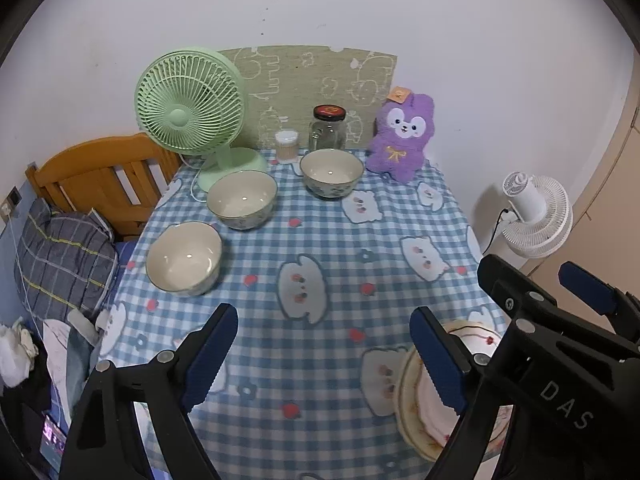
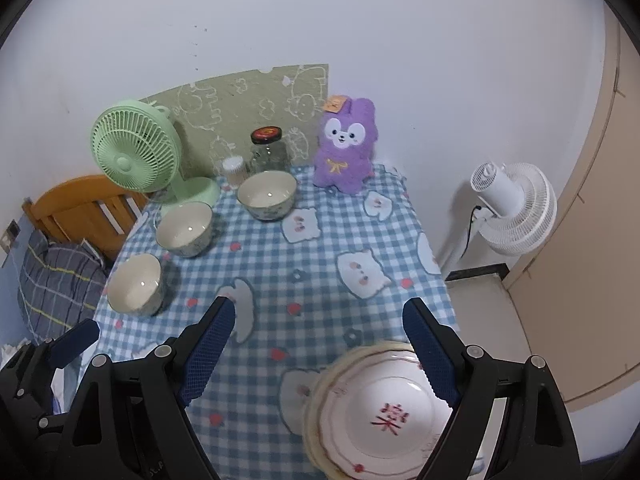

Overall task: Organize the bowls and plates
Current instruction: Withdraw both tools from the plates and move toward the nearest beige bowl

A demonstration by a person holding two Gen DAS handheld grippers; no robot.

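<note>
Both hand-held grippers, left (image 1: 324, 360) and right (image 2: 320, 354), spread and empty; plates (image 2: 384, 412) stacked near right, three bowls (image 1: 242, 199) loose far left—likely nesting next.

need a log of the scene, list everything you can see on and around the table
round ceramic bowls: three, cream, table's left side
stacked plates: count unclear, white with red pattern, near right corner
checked tablecloth: one, blue-white, over table
desk fan: one, green, back left
glass jar: one, dark lid, back
plush toy: one, purple, back right
standing fan: one, white, on floor at right
left gripper: black, blue pads, open
right gripper: same, open above plates
</note>
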